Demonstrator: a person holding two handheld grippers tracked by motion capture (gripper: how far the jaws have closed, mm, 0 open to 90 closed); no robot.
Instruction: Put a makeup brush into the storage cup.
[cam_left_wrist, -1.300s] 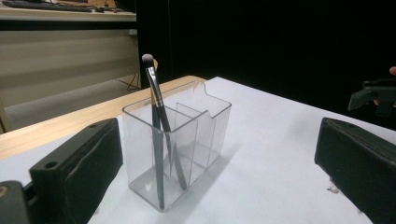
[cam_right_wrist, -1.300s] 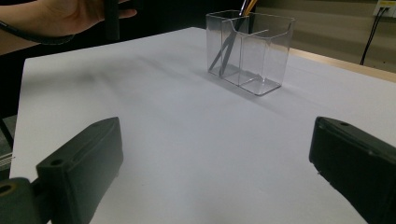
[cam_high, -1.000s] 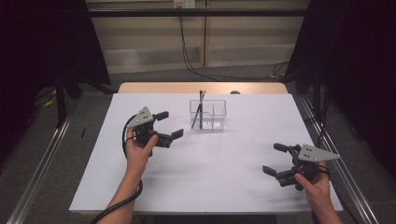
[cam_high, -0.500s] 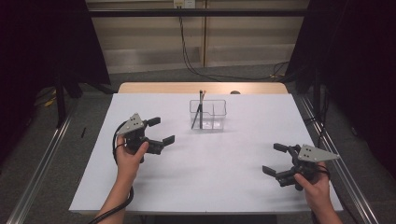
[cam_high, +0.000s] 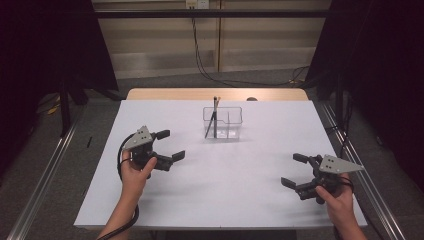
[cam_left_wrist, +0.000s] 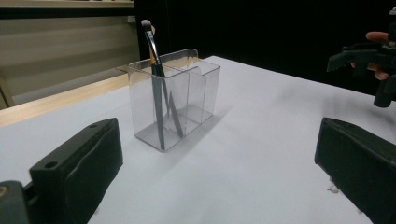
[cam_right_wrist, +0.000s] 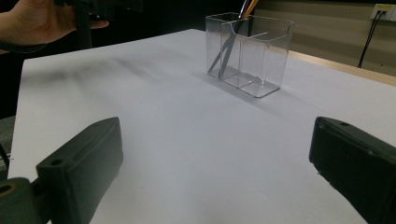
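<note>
A clear two-compartment plastic holder (cam_high: 223, 123) stands at the table's far middle. Two thin brushes (cam_high: 214, 116) lean in its left compartment. My left gripper (cam_high: 170, 145) hovers open over the left of the table, nearer me than the holder, with nothing between its jaws. My right gripper (cam_high: 293, 170) is open and empty near the front right corner. In the left gripper view the holder (cam_left_wrist: 187, 93) and brushes (cam_left_wrist: 158, 88) lie ahead between the wide jaws, and the right gripper (cam_left_wrist: 359, 56) shows far off. The right gripper view has the holder (cam_right_wrist: 252, 56) ahead, slightly right of centre.
The white table top (cam_high: 225, 185) spreads bare between the grippers. A wooden strip (cam_high: 175, 94) runs along its far edge, with a small dark object (cam_high: 251, 99) on it. Metal rails (cam_high: 45, 180) flank the table on the floor. Cables (cam_high: 205, 65) hang behind.
My left gripper has drawn back from the holder toward me and slightly left, still open. The right gripper has stayed where it was.
</note>
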